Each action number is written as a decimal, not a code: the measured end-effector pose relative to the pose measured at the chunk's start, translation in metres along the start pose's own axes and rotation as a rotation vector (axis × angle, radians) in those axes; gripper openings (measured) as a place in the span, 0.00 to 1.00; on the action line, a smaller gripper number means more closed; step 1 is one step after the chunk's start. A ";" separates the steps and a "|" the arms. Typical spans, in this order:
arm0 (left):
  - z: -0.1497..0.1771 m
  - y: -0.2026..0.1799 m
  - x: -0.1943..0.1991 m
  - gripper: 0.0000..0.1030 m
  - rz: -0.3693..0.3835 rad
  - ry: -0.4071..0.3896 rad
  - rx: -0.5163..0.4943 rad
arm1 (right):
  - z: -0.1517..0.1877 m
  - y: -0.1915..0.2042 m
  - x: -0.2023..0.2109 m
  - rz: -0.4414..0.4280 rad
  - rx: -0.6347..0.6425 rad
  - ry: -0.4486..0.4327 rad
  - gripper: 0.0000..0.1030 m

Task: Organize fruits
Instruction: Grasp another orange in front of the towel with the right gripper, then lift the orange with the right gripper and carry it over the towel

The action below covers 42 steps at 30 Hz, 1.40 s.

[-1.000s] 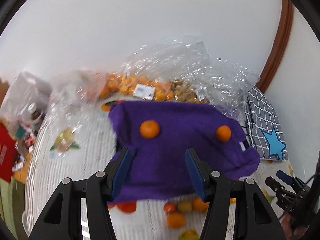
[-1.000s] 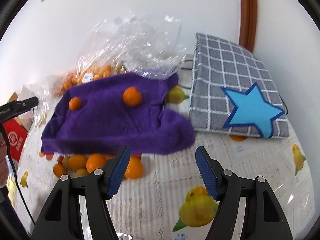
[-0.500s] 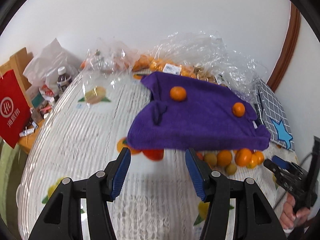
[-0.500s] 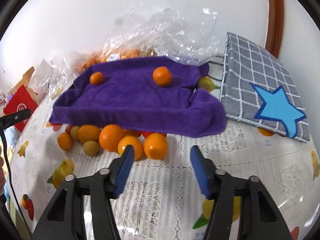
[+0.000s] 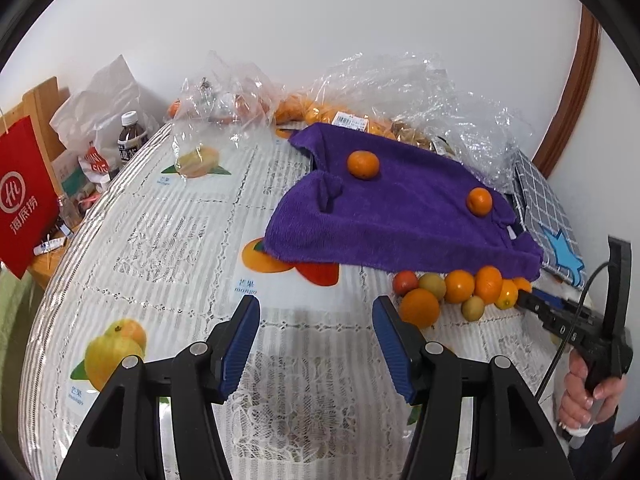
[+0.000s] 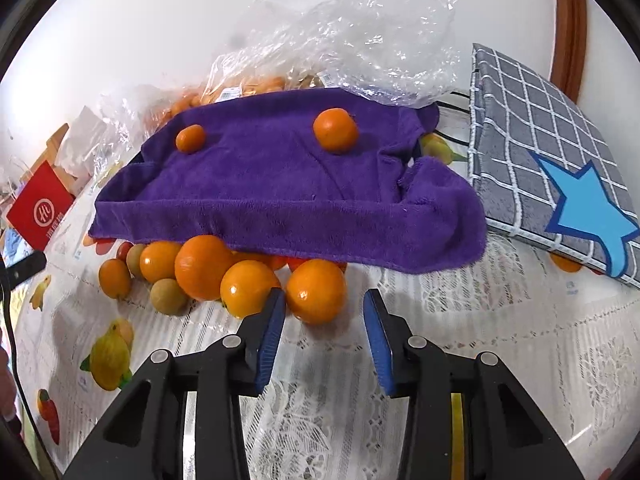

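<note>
A purple towel (image 5: 392, 216) (image 6: 280, 184) lies raised on the table with two small oranges on top (image 5: 363, 164) (image 5: 479, 201) (image 6: 335, 130) (image 6: 190, 138). A pile of oranges and greenish fruits sits at its near edge (image 5: 452, 292) (image 6: 204, 268). My right gripper (image 6: 324, 300) is open, low over the table, with one orange (image 6: 316, 290) just ahead between the fingertips. My left gripper (image 5: 316, 312) is open and empty, above bare tablecloth well left of the pile. The right gripper's tip (image 5: 528, 300) shows in the left wrist view, by the pile.
Clear plastic bags of fruit (image 5: 400, 92) (image 6: 340, 40) lie behind the towel. A grey checked cloth with a blue star (image 6: 552, 160) (image 5: 548, 224) lies at the right. A bottle (image 5: 130, 140), a white bag and a red sign (image 5: 22, 196) stand at the table's left edge.
Both grippers pulled back and down from the towel. The right gripper moved close to the fruit pile, its fingers now around the nearest orange. The towel and the two top oranges stayed put.
</note>
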<state>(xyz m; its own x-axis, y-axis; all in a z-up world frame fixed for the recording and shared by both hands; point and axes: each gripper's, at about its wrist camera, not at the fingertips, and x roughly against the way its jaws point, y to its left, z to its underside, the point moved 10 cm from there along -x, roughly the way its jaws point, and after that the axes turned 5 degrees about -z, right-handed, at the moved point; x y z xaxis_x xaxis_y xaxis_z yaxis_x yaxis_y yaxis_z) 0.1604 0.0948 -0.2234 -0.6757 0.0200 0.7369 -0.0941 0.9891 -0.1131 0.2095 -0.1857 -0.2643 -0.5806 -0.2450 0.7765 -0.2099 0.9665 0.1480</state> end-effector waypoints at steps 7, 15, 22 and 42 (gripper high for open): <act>0.003 -0.010 -0.006 0.55 0.018 0.014 -0.011 | 0.000 0.004 -0.010 0.021 0.033 0.002 0.33; 0.005 -0.056 -0.027 0.55 0.137 0.062 -0.029 | 0.015 -0.017 0.012 0.043 0.009 -0.024 0.33; 0.017 -0.084 -0.047 0.55 0.174 0.106 -0.029 | 0.023 -0.020 0.021 -0.004 -0.007 -0.047 0.33; 0.007 -0.073 -0.038 0.31 0.183 -0.045 0.044 | 0.019 -0.016 0.032 -0.039 -0.024 -0.112 0.33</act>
<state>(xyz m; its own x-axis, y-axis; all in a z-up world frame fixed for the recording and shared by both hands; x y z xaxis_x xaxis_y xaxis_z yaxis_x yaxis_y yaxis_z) 0.1879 0.0210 -0.2477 -0.7162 0.1916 0.6711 0.0023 0.9622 -0.2723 0.1796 -0.2106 -0.2540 -0.6572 -0.2882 0.6965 -0.2158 0.9573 0.1924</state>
